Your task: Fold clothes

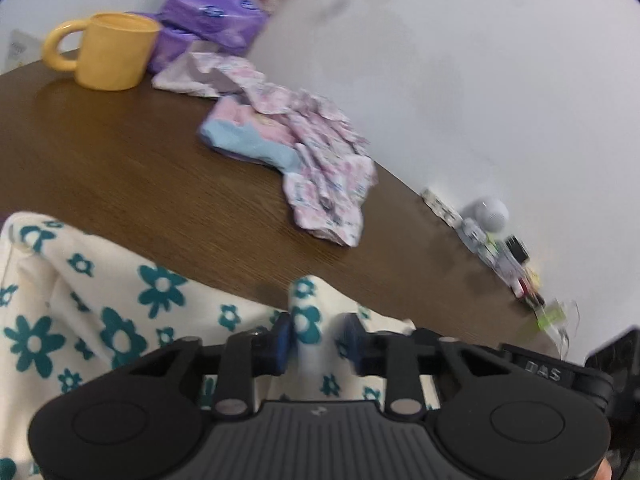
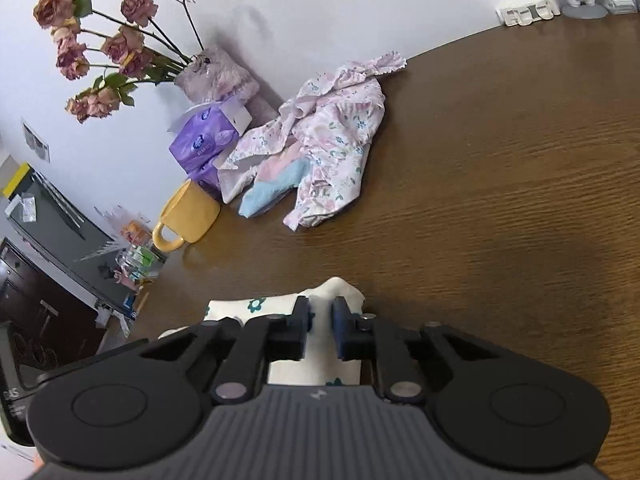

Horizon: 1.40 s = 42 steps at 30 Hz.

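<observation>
Both claws grip one cream cloth with teal flowers [image 1: 120, 312]: my left claw [image 1: 316, 340] is pinched on a raised fold of it, my right claw [image 2: 320, 322] on its white corner [image 2: 340, 290], near table [image 2: 500, 200] edge. Cloth lies bunched at the front of the table. Further back: one crumpled pink floral garment [image 2: 340, 132], one pink-and-blue cloth [image 2: 276, 184] tucked against it, one yellow mug [image 2: 188, 214], two purple tissue packs [image 2: 204, 138], one bunch of dried roses [image 2: 100, 48].
</observation>
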Each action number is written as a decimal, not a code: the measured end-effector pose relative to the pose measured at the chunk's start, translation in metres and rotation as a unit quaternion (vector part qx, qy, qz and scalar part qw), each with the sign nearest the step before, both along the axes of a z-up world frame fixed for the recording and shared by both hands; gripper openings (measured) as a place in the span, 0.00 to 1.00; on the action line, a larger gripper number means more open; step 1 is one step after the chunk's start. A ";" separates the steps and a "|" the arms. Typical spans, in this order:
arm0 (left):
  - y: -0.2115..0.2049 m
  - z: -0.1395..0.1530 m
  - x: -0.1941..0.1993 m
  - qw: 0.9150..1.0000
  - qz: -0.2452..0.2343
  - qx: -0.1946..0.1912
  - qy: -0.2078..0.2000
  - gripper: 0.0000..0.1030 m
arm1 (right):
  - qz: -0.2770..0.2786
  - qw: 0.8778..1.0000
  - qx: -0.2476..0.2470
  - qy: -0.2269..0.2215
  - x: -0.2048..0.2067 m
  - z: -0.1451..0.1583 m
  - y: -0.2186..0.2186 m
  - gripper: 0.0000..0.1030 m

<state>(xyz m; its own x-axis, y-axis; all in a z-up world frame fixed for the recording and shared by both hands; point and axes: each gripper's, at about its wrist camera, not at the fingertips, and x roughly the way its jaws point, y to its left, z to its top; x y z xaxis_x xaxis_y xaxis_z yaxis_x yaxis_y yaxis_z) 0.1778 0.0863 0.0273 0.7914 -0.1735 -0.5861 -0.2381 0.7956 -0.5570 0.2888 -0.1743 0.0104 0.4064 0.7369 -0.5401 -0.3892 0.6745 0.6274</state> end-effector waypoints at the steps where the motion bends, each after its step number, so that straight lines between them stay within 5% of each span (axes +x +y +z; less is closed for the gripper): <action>1: 0.000 0.000 0.000 1.000 0.001 -0.002 0.000 0.49 | -0.007 1.000 0.006 0.004 0.002 -0.001 -0.002 0.43; 3: -0.001 -0.001 0.000 1.000 0.000 -0.004 -0.001 0.31 | -0.013 1.000 0.008 0.006 0.005 -0.005 -0.002 0.16; 4: -0.002 -0.001 0.000 1.000 0.000 -0.005 -0.001 0.30 | -0.007 1.000 0.008 0.012 0.005 -0.007 -0.001 0.17; 6: -0.003 -0.001 0.000 1.000 0.000 -0.007 -0.001 0.46 | -0.002 1.000 0.011 0.014 0.004 -0.008 -0.002 0.19; 7: -0.002 0.000 -0.004 1.000 0.005 -0.012 -0.004 0.61 | -0.002 1.000 0.013 0.014 0.003 -0.008 -0.004 0.27; 8: -0.001 0.002 -0.008 1.000 0.010 -0.017 -0.007 0.63 | -0.002 1.000 0.018 0.017 0.002 -0.006 -0.008 0.43; 14: -0.011 0.013 -0.039 0.999 -0.024 0.033 -0.014 0.63 | 0.018 1.000 0.002 -0.001 -0.022 -0.001 -0.025 0.45; 16: -0.015 0.013 -0.045 0.999 -0.037 0.034 -0.016 0.63 | 0.020 1.000 -0.002 0.001 -0.028 -0.004 -0.024 0.41; 17: -0.017 0.012 -0.046 0.999 -0.039 0.034 -0.016 0.60 | 0.022 1.000 -0.002 0.002 -0.030 -0.005 -0.024 0.31; 20: -0.024 0.006 -0.043 0.998 -0.048 0.041 -0.013 0.33 | 0.024 1.000 0.001 0.004 -0.033 -0.007 -0.021 0.19; 24: -0.029 0.005 -0.045 0.997 -0.049 0.059 -0.020 0.35 | 0.023 1.000 0.008 0.012 -0.038 -0.009 -0.024 0.25; 26: -0.026 0.006 -0.047 0.998 -0.044 0.050 -0.017 0.57 | 0.022 0.999 0.012 0.019 -0.040 -0.010 -0.029 0.36; 28: -0.025 0.008 -0.053 0.998 -0.045 0.050 -0.017 0.62 | 0.022 0.999 0.017 0.026 -0.041 -0.011 -0.033 0.37; 33: -0.037 0.009 -0.066 0.994 -0.075 0.082 -0.016 0.60 | 0.026 0.999 0.021 0.037 -0.052 -0.012 -0.039 0.36; 35: -0.043 0.006 -0.066 0.993 -0.082 0.086 -0.013 0.50 | 0.024 0.999 0.018 0.034 -0.058 -0.011 -0.037 0.19; 38: -0.047 0.005 -0.067 0.992 -0.084 0.095 -0.015 0.49 | 0.019 0.999 0.009 0.028 -0.064 -0.008 -0.035 0.20; 42: -0.042 0.007 -0.076 0.994 -0.074 0.084 -0.018 0.56 | 0.007 1.000 0.005 0.025 -0.072 -0.006 -0.044 0.36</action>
